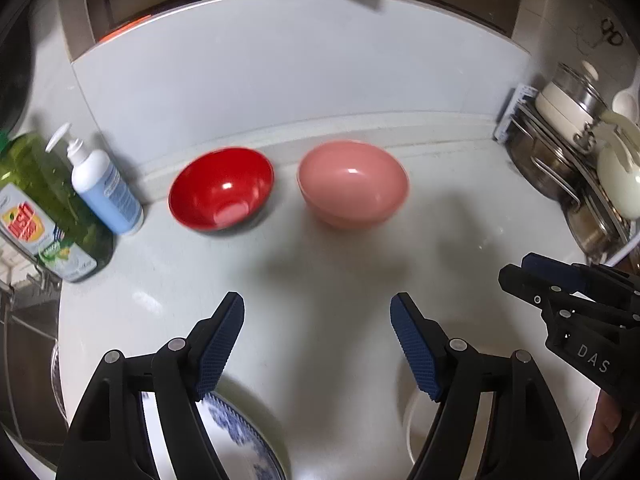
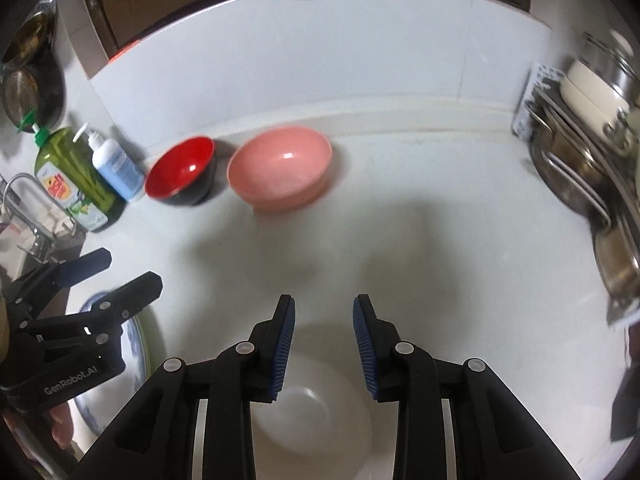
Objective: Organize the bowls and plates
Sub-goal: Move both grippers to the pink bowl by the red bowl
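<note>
Hovering between grabs, looks like: left tool spread wide and empty over the blue-patterned plate at the counter's near edge, right tool partly apart, also empty, above the white bowl. Red bowl and pink bowl parked side by side along the back edge. Next up, probably: reaching back for a bowl, pinching its rim, stacking.

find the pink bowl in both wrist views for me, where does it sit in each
Left wrist view: the pink bowl sits just right of centre, at the back of the counter near the wall, with the red bowl to its left.
Right wrist view: the pink bowl sits left of centre, above the jaws, again by the wall.
Shared landmark: the red bowl, immediately left of the pink bowl in both views.
</note>
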`<state>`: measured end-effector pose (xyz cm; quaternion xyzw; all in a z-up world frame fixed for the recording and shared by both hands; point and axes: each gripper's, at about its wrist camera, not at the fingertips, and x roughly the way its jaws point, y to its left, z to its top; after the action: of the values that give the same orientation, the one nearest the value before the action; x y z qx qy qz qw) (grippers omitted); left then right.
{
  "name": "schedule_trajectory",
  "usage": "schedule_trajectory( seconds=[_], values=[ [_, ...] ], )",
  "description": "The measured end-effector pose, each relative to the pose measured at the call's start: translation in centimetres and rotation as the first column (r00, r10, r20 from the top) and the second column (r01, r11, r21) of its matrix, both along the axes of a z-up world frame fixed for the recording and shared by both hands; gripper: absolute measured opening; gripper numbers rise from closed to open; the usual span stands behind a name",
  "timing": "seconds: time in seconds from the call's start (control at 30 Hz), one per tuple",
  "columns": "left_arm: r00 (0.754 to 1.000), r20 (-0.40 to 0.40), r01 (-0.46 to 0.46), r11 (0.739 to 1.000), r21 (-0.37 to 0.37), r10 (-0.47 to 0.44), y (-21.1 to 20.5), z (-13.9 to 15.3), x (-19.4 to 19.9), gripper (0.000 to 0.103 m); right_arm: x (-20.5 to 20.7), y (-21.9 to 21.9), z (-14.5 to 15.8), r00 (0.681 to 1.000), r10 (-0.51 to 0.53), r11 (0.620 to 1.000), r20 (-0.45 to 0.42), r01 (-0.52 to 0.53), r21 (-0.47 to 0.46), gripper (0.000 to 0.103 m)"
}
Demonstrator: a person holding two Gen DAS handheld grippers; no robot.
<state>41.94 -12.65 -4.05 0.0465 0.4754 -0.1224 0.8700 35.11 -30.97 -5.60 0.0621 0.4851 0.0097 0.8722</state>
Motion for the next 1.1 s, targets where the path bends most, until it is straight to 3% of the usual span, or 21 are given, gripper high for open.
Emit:
schedule_trajectory(
  seconds=[0.43, 0.73, 1.1],
  values=[
    [0.997, -0.062, -0.054, 0.997, -0.053, 0.051, -0.6, -1.5, 7.5, 0.072, 8.5, -0.2, -0.4, 1.000, 0.025, 0.999, 0.003, -0.025, 0.041, 0.032],
    [0.987, -0.139, -0.085, 0.994, -0.068, 0.075, -1.6, -4.0, 11.9, 0.059, 13.9, -1.2, -2.9, 0.999, 0.013, 0.997, -0.045, -0.009, 0.081, 0.032],
    [0.973, -0.218, -0.088, 0.993, -0.081, 0.068, -3.1, -6.6, 15.8, 0.043, 16.7, -2.2, -5.6, 0.994, -0.013, 0.987, -0.112, 0.031, 0.161, 0.031]
  ],
)
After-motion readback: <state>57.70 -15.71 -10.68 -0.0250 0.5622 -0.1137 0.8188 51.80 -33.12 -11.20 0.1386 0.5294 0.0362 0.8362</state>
